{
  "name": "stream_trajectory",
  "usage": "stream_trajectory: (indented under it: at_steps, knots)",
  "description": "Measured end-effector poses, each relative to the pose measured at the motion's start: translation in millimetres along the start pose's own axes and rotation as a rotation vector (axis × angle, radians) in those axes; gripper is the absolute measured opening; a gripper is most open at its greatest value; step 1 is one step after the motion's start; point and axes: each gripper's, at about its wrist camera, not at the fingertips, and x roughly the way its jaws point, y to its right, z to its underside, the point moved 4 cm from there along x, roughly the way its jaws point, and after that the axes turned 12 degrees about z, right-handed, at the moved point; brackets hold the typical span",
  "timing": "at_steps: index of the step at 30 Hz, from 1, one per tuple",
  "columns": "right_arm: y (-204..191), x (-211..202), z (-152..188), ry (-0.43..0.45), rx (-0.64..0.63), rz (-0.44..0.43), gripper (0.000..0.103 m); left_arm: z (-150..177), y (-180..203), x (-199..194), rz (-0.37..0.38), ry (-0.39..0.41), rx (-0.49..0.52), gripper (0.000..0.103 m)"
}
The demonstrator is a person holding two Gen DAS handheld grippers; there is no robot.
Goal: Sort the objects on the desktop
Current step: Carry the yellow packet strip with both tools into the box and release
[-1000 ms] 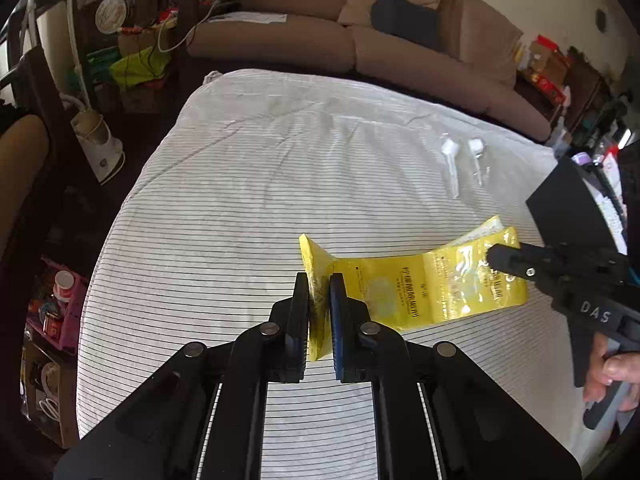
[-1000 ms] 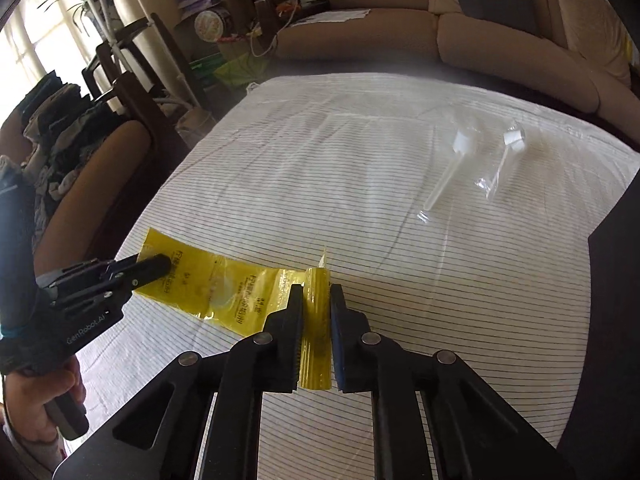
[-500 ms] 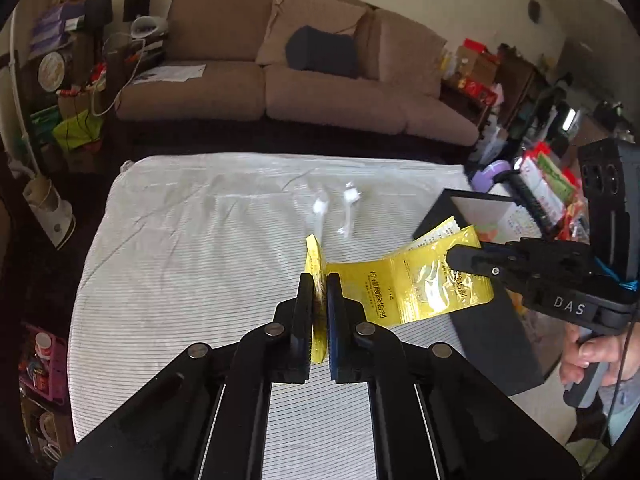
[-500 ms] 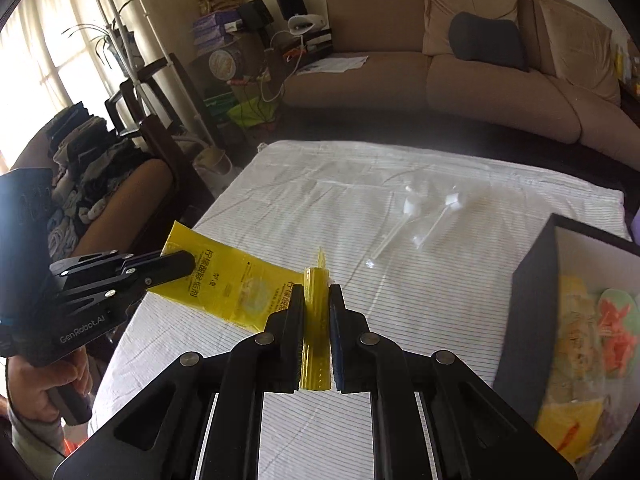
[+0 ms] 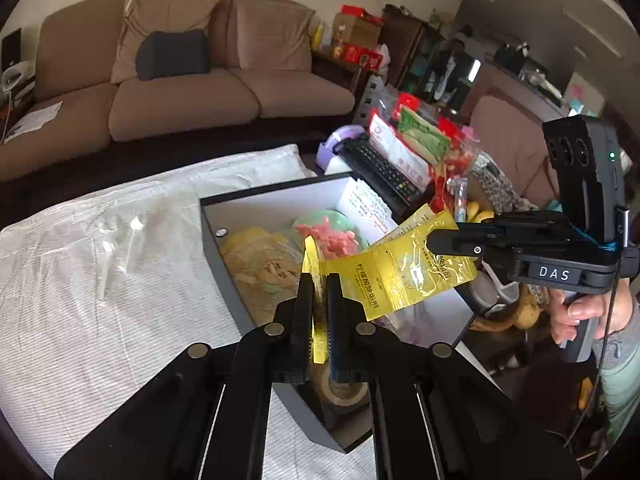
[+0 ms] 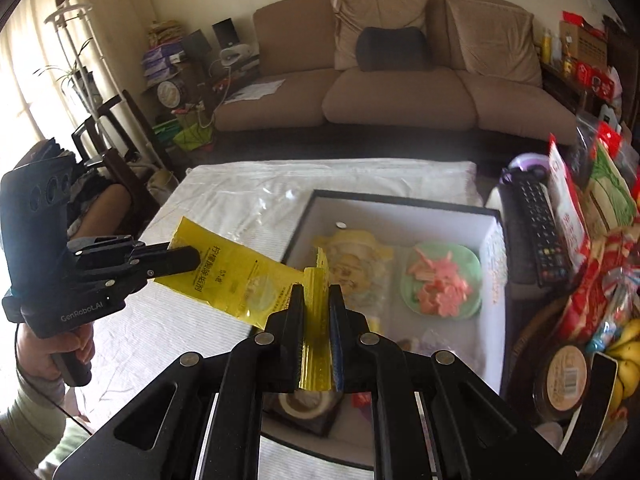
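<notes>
A yellow packet (image 5: 400, 276) hangs stretched between both grippers over an open black box (image 5: 216, 256) with a white inside. In the left wrist view my left gripper (image 5: 319, 280) is shut on the packet's near end. My right gripper (image 5: 430, 240) pinches the far end from the right. In the right wrist view the right gripper (image 6: 316, 292) is shut on a folded edge of the packet (image 6: 240, 276), with the left gripper (image 6: 196, 258) clamped on its other end. The box (image 6: 400, 208) holds a green plate of pink pieces (image 6: 442, 284), a pale bagged item (image 6: 356, 256) and a tape roll (image 6: 306, 400).
Clear plastic bags (image 5: 120, 236) lie on the striped white cloth (image 5: 80, 340) left of the box. A black remote (image 6: 536, 232), snack bags (image 6: 608, 192) and bananas (image 6: 628, 344) crowd the right side. A brown sofa (image 6: 400, 92) stands behind.
Both grippers have lifted the yellow packet off the striped cloth and carried it to the right, so it now hangs over the open box. Both grips stayed shut.
</notes>
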Motion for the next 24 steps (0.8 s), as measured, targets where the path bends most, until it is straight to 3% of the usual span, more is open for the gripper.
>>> stream_trajectory:
  at_steps: [8,13,18,20,24]
  knots:
    - [61.5,5.8,58.6,-0.104,0.075,-0.048,0.010,46.6,31.1,43.4,0.042,-0.134,-0.027,0.006]
    - [74.0,14.5,89.0,-0.182,0.082,-0.050,0.010,78.0,38.1,58.5,0.034,-0.227,-0.020,0.007]
    - [73.8,42.9,108.1,-0.245,-0.087,0.164,0.019,104.0,30.5,80.8,-0.079,-0.331,0.018,0.017]
    - [70.7,50.3,114.1,-0.257,-0.163,0.262,0.023,106.5,29.3,77.7,-0.098,-0.328,0.027,0.017]
    - [61.6,39.1,108.5,-0.182,-0.263,0.360,0.022,96.2,27.3,62.8,-0.141,-0.294,0.057,0.023]
